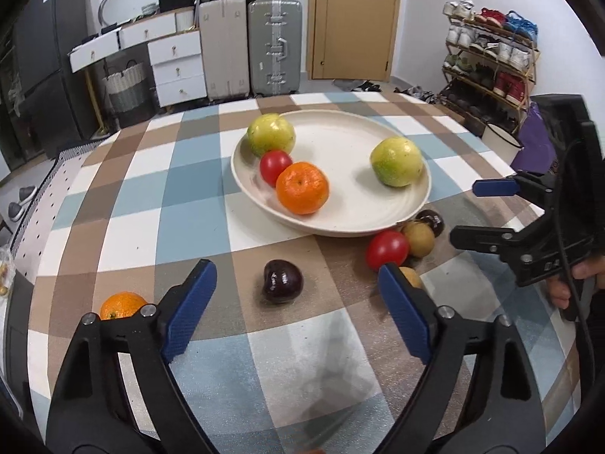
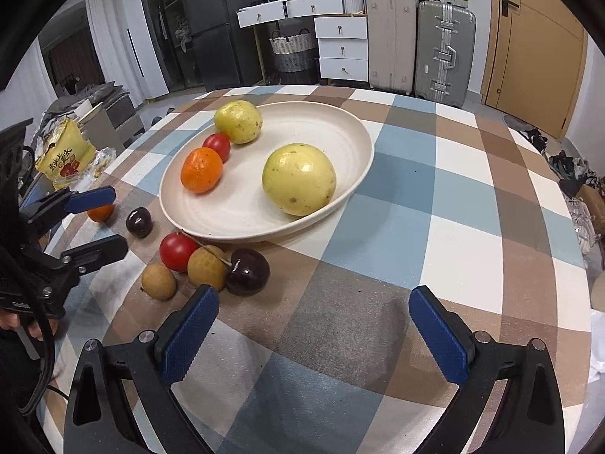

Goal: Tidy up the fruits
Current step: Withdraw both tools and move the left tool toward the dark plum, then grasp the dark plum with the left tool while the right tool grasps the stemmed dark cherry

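Note:
A cream plate (image 1: 378,128) (image 2: 340,125) holds two yellow-green fruits (image 1: 396,161) (image 2: 298,179), a mandarin (image 1: 301,188) (image 2: 201,169) and a red tomato (image 1: 275,166). On the cloth in front lie a dark plum (image 1: 283,280) (image 2: 139,221), a second red tomato (image 1: 387,249) (image 2: 177,251), two longans (image 2: 207,267), another dark plum (image 2: 247,271) and a second mandarin (image 1: 121,305). My left gripper (image 1: 298,287) is open around the near plum. My right gripper (image 2: 314,314) is open and empty over bare cloth.
The round table (image 2: 453,227) has a checked cloth. A yellow snack bag (image 2: 64,155) lies beyond the table's left edge. Suitcases (image 1: 249,53), drawers and a shoe rack (image 1: 491,60) stand behind.

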Motion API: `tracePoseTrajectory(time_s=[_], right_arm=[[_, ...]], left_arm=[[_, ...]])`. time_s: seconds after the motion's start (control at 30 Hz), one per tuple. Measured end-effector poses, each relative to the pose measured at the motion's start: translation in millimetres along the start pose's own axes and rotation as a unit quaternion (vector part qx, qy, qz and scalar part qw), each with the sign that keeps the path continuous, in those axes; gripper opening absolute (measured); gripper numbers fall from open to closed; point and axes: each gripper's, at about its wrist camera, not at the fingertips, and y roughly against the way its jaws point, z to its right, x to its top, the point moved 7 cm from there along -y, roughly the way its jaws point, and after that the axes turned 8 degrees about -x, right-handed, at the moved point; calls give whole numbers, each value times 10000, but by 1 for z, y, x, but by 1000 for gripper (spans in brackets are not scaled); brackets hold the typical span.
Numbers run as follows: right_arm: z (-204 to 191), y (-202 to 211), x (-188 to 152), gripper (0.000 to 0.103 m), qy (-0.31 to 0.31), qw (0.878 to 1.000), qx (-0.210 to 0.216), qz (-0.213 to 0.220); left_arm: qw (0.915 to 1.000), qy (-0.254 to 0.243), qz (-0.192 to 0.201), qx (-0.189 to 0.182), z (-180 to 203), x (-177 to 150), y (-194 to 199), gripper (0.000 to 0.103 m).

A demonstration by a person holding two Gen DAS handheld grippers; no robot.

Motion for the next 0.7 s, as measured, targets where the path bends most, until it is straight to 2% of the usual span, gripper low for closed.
tracePoseTrajectory(time_s=[0.1,0.23,0.5,0.67,0.7], right_arm=[[0,-3,-1,103,51,9999,-122,-36],[-5,-5,-1,102,161,9997,-172,-38],[-17,-9,1,101,377,9988,-311,-4],[-16,-13,1,98,365,9985,-393,-71],[-15,-14,2,98,333,9986,-401,-86]], left_arm=[[10000,-87,18,-15,4,0,0,87],[9999,-128,-31,-53,7,-2,-3,78],[9996,45,-279,36,1,-7,-18,73],[9985,177,-522,37,-5,-11,-28,63],[9981,204,-573,51,-6,-12,-31,58]])
